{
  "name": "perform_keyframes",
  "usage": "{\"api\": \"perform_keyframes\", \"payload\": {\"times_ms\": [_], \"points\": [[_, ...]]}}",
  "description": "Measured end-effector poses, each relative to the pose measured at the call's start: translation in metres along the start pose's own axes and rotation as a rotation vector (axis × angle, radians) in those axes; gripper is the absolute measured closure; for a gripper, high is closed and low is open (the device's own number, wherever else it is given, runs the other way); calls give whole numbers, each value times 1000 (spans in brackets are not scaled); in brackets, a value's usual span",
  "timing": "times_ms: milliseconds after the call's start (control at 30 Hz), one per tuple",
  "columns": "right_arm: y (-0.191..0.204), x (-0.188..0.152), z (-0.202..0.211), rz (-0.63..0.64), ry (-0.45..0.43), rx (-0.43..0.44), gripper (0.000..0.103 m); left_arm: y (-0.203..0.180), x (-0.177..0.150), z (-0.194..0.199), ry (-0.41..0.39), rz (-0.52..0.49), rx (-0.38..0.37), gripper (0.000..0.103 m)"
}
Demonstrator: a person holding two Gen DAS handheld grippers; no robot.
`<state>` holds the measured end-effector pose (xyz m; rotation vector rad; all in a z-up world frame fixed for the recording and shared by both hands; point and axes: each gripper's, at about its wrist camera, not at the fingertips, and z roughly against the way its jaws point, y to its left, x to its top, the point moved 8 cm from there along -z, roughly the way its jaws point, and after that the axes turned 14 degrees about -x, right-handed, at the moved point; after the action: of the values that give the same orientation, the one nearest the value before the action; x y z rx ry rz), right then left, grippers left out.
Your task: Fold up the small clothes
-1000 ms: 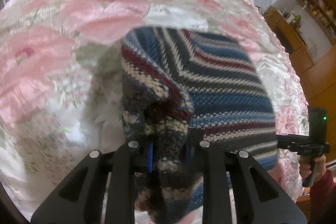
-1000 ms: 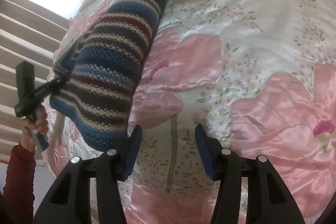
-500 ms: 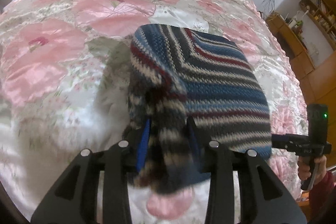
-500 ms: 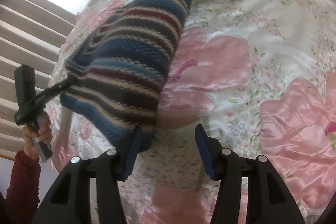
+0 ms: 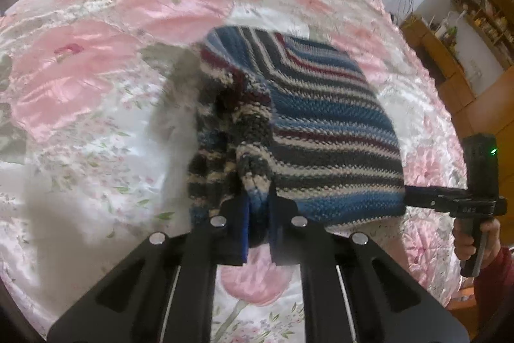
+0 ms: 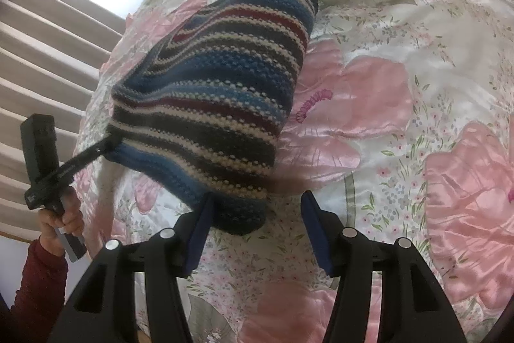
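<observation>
Closest in, the left hand-held gripper is clamped on a bunched corner of the striped knit garment, its fingers pinching thick wool. The right hand-held gripper stands with its jaws apart, the garment's lower blue hem just between them but not pinched. The knit hangs lifted off the bed, draped forward from the left hand-held gripper, its far tip lying against the satin floral quilt. It looks soft, fairly thick and light; it should sag and stretch, so a corner or hem is likely the best hold. The glossy quilt may let it slide. Beyond it the quilt lies bare, leaving wide room ahead; wooden furniture stands well apart.
</observation>
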<state>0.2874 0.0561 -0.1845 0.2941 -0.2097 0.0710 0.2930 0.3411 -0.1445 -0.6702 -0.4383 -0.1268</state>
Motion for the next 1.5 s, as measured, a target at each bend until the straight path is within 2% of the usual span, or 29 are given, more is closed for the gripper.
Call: {"api": "perform_keyframes", "payload": {"times_ms": [67,200,367,467,533,567,733,800,867,933,1133,1167,1200,1267,1333,1400,1500], "points": [[0,0,-2,3,3,1,46,10,-4,3,2,20,-2,96],[4,-1,-12,-11,21,13,46,34,-18,-14,35,55,25,96],[11,0,-16,-17,23,22,46,30,-16,-15,21,57,12,93],[14,0,-19,-28,33,51,45,22,-16,-7,10,71,-12,78],[16,-1,-23,-34,42,74,45,15,-17,-7,18,70,-41,61],[18,0,-26,-39,46,79,44,12,-17,-8,24,60,-42,58],[21,-2,-45,-72,72,121,44,6,-16,-22,59,31,-31,31],[22,-2,-50,-81,80,135,44,15,-15,-29,82,47,11,27],[22,-1,-55,-90,84,152,43,29,-18,-31,91,108,25,27],[23,-1,-57,-85,82,163,43,36,-21,-29,80,148,0,27],[21,1,-60,-71,78,174,43,30,-21,-40,95,165,-74,26],[20,2,-60,-66,78,171,43,30,-21,-46,105,168,-58,26],[22,2,-61,-64,79,168,45,29,-20,-49,107,166,-55,28],[27,3,-62,-71,89,190,57,30,-20,-55,108,180,-51,39],[32,5,-62,-77,88,191,70,31,-21,-56,104,215,-86,62],[35,6,-55,-57,68,192,76,27,-22,-55,94,246,-128,67],[32,10,-31,-44,24,200,80,11,-22,-47,72,221,-154,70]]}}
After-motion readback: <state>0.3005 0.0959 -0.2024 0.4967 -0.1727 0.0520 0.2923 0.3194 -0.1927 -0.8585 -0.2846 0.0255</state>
